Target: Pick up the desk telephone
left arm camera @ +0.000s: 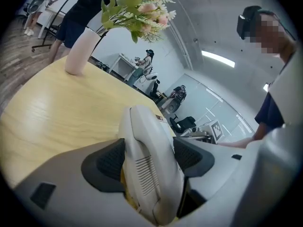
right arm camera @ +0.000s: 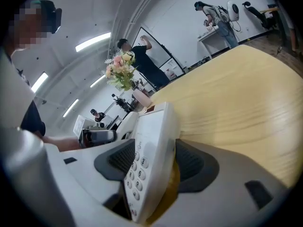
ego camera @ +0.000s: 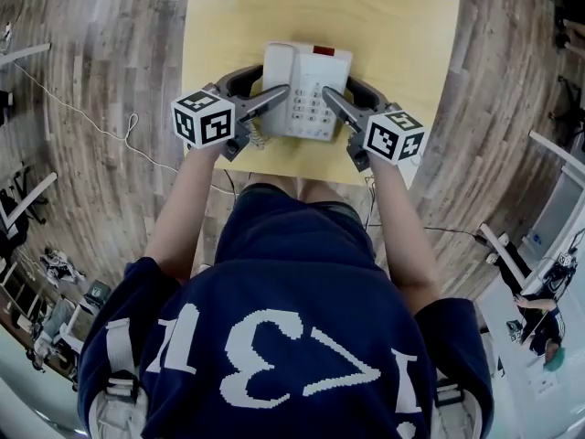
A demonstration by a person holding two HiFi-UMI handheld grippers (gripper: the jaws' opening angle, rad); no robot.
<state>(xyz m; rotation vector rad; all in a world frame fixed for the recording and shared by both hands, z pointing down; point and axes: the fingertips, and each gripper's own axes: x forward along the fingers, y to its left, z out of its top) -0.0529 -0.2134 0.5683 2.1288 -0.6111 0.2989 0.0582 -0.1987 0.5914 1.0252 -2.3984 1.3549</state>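
A white desk telephone [ego camera: 306, 90] with a grey keypad and a red patch at its top rests on the pale wooden table [ego camera: 402, 26], near the edge closest to me. My left gripper [ego camera: 272, 79] straddles the phone's left side, where the handset [left arm camera: 147, 164] lies between its dark pads [left arm camera: 111, 162]. My right gripper [ego camera: 340, 85] straddles the right side, and the keypad edge [right arm camera: 142, 169] sits between its pads [right arm camera: 191, 164]. Both sets of jaws stand wide around the phone, with gaps showing beside the pads. The phone's near end is hidden behind the gripper bodies.
A pale vase of pink flowers [left arm camera: 83, 48] stands at the table's far edge, also seen as the vase [right arm camera: 141, 98] in the right gripper view. People stand in the room beyond. Wooden floor with a cable [ego camera: 101, 126] lies to the left of the table.
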